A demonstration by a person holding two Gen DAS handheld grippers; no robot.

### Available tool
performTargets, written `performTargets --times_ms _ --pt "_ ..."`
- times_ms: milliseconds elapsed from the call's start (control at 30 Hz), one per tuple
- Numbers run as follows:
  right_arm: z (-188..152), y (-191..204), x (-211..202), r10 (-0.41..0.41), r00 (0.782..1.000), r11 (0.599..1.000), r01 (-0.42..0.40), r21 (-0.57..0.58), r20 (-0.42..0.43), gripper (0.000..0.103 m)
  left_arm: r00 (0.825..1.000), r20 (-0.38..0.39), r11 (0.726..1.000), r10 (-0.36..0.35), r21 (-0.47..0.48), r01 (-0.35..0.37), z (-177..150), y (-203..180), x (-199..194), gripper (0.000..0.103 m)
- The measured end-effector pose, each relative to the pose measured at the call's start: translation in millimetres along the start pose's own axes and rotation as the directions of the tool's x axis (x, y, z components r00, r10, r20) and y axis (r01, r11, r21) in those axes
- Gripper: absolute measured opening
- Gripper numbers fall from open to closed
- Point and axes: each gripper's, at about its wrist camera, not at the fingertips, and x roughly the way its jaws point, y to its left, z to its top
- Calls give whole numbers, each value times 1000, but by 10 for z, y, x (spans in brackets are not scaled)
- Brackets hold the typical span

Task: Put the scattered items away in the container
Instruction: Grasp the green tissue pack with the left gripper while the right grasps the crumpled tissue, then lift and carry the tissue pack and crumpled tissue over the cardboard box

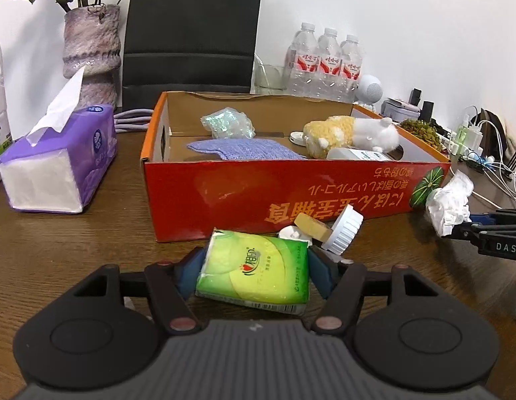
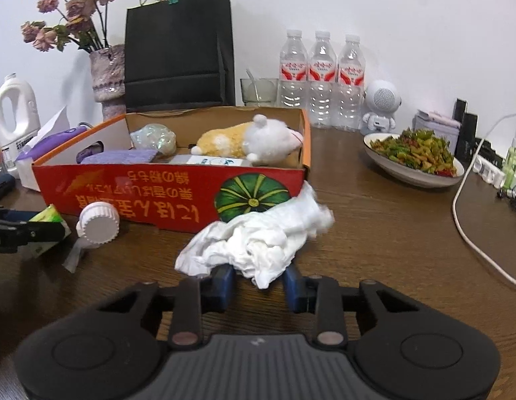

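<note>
The red cardboard box (image 1: 258, 186) sits open on the wooden table and holds a yellow-and-white plush toy (image 1: 351, 131), a purple cloth (image 1: 247, 148) and a sparkly pouch (image 1: 227, 123). In front of it, my left gripper (image 1: 254, 276) has its blue pads pressed on both sides of a green tissue pack (image 1: 258, 273). Just behind the pack lie a yellow block (image 1: 313, 226) and a ribbed white cap (image 1: 344, 230). My right gripper (image 2: 259, 283) is shut on a crumpled white tissue (image 2: 258, 240) near the box's right front corner (image 2: 301, 173).
A purple tissue box (image 1: 57, 166) stands left of the box, with a vase (image 1: 91, 50) and a black bag (image 1: 191, 33) behind. Water bottles (image 2: 321, 80), a white speaker figure (image 2: 381, 103), a dish of green food (image 2: 414, 156) and a white cable (image 2: 468, 220) are on the right.
</note>
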Motion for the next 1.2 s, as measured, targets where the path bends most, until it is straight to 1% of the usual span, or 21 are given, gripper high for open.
performTargets --times_ms 133,233,333,367,400,433,467,500,533,667,733,800,833,867,900,933,1000,1033,1067,1133,1200 --pt "-10 25 -49 -3 1000 1000 3 -12 30 28 1000 2 1000 12 -9 -12 -1 2 -10 67" --pt "-18 41 -92 9 999 1000 -8 -17 51 23 1000 10 1000 21 -16 -21 -6 7 -29 67" --pt "-19 62 -113 11 998 1000 -10 -25 61 23 1000 12 999 21 -31 -21 -20 11 -54 67" --pt "-18 59 -108 14 998 1000 -13 -20 57 25 1000 11 999 21 -35 -20 -26 10 -60 67" --pt "-18 48 -101 15 999 1000 -15 -10 52 29 1000 11 999 20 -38 -20 -30 8 -63 67" --pt "-16 31 -96 10 999 1000 -11 4 49 50 1000 11 999 22 -40 -21 -34 7 -68 67" --pt "-16 21 -92 2 999 1000 -2 12 49 76 1000 10 999 22 -42 -22 -36 6 -70 67" --pt "-10 20 -86 -4 999 1000 3 12 50 86 1000 9 999 23 -43 -22 -39 2 -72 67" --pt "-4 38 -80 -9 999 1000 9 2 53 92 1000 8 999 24 -44 -24 -40 0 -72 67" --pt "29 137 15 9 1000 999 -7 -47 24 92 1000 6 998 27 -51 -27 -36 2 -69 67" --pt "48 154 83 10 1000 999 -10 -51 -4 88 1000 3 998 24 -60 -24 -38 14 -67 67" --pt "63 142 146 18 999 999 -19 -43 -31 80 1000 3 998 22 -67 -21 -43 19 -74 67" --pt "64 127 157 23 999 999 -24 -33 -35 65 1000 3 997 21 -70 -21 -46 19 -77 67" --pt "62 110 155 27 999 999 -28 -24 -32 46 1000 3 997 21 -74 -20 -47 22 -80 67" --pt "61 99 145 30 999 999 -30 -17 -26 39 1000 3 997 19 -77 -19 -49 26 -84 67" --pt "58 96 128 27 999 999 -28 -17 -17 34 1000 4 997 18 -79 -17 -51 28 -87 67" --pt "45 117 80 19 1000 999 -19 -35 8 29 1000 9 996 21 -82 -20 -54 28 -99 67" --pt "43 129 59 18 1000 999 -18 -45 18 21 1000 11 996 19 -85 -18 -56 30 -104 67" --pt "41 141 41 20 999 998 -18 -53 26 17 1000 15 996 18 -88 -17 -61 28 -115 67" --pt "33 167 0 25 999 998 -22 -64 42 17 999 29 996 18 -87 -15 -73 15 -149 67" --pt "35 180 -14 32 998 997 -29 -70 46 14 999 36 996 10 -85 -7 -86 -8 -176 67"
